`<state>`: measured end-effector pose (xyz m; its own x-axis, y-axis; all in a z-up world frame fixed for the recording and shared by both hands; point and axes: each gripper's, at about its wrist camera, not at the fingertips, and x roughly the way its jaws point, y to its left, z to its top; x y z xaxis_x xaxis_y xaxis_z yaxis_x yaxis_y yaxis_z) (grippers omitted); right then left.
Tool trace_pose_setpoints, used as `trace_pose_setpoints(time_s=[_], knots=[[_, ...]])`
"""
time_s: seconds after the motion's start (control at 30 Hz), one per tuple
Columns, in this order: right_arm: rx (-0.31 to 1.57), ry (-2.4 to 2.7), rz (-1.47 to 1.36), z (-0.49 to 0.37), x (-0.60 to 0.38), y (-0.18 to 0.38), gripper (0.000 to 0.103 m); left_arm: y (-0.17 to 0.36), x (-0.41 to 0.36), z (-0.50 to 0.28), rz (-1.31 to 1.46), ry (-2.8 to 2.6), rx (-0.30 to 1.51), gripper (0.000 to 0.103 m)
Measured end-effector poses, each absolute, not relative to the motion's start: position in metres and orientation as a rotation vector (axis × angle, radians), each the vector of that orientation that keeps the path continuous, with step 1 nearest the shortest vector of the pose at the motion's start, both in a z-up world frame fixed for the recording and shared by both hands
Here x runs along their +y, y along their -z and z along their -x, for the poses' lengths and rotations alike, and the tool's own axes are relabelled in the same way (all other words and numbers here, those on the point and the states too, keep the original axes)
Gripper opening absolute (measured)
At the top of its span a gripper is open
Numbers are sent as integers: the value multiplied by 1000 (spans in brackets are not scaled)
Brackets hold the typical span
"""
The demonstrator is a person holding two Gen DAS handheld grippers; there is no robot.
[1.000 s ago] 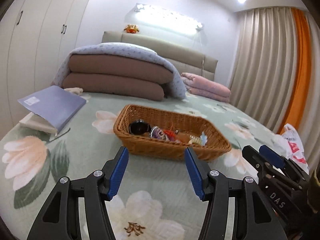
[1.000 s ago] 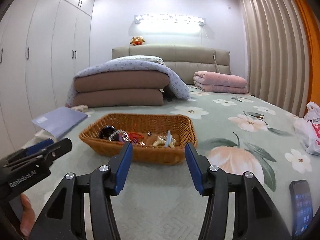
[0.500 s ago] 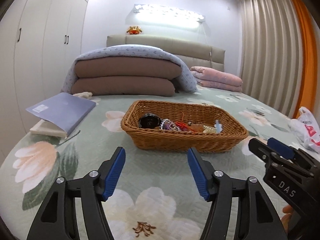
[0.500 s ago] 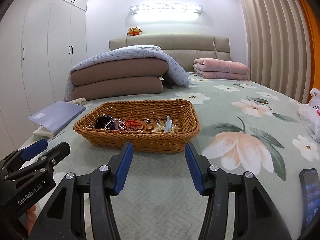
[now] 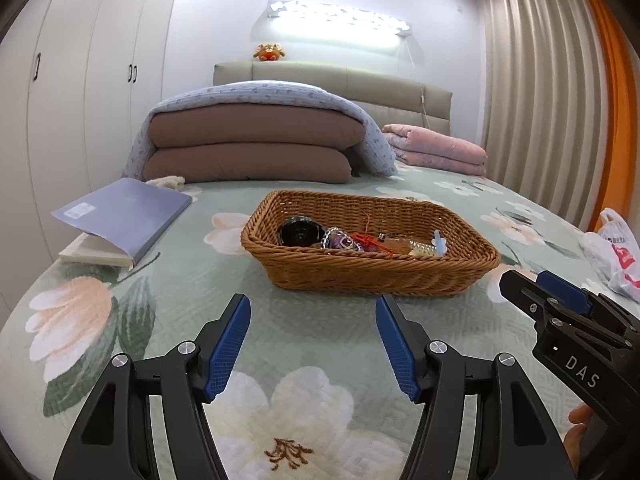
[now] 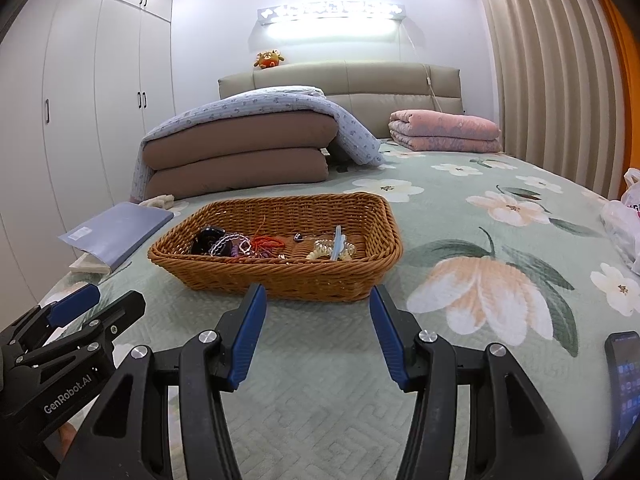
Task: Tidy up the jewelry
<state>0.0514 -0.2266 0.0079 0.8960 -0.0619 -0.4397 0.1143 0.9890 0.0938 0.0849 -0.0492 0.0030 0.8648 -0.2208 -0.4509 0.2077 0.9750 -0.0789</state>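
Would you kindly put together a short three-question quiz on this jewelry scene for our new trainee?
1. True or false: the left gripper is shut on a bracelet.
2. What holds the jewelry? A) a plastic bag B) the wicker basket C) a drawer
3. Fill in: the blue folder lies on the bed to the basket's ____.

Key: 1. False; both it and the right gripper are open and empty, short of the basket. 2. B; the black bangle, red cord and pale hair clip lie inside. 3. Left.
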Motion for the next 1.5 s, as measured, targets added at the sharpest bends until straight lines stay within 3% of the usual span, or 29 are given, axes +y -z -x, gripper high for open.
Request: trace_pose_setpoints(time_s=[1.5], knots=[[476,85,-126,-54,-226,-4,57,1,-51,-87,37,240,508,67]])
